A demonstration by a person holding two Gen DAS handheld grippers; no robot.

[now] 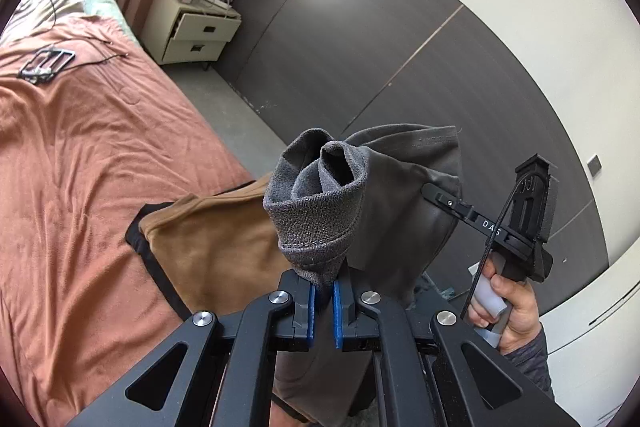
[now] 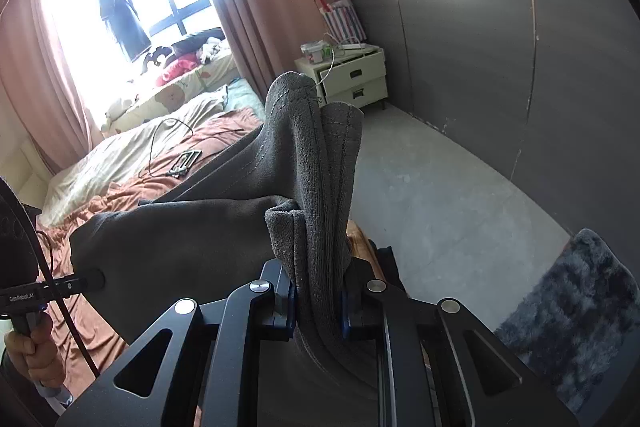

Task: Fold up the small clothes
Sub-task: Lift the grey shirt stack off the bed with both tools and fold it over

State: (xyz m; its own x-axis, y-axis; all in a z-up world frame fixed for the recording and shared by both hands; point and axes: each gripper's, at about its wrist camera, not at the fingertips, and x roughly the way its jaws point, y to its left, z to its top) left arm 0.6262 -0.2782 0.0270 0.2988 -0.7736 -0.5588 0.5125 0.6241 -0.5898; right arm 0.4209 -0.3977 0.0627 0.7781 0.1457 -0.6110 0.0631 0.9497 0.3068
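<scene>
The grey garment (image 1: pixel 320 195) hangs between both claws — left claw (image 1: pixel 323 301) pinching its ribbed hem, right claw (image 2: pixel 318 303) pinching another bunched edge — above the bed (image 1: pixel 80 167).

The grey garment (image 1: pixel 384 195) hangs up off the bed, bunched at its ribbed hem, with the fuzzy inside showing at 12 o'clock. In the right wrist view its thick folds (image 2: pixel 316 187) stand upright, and smooth cloth stretches toward 9 o'clock.
</scene>
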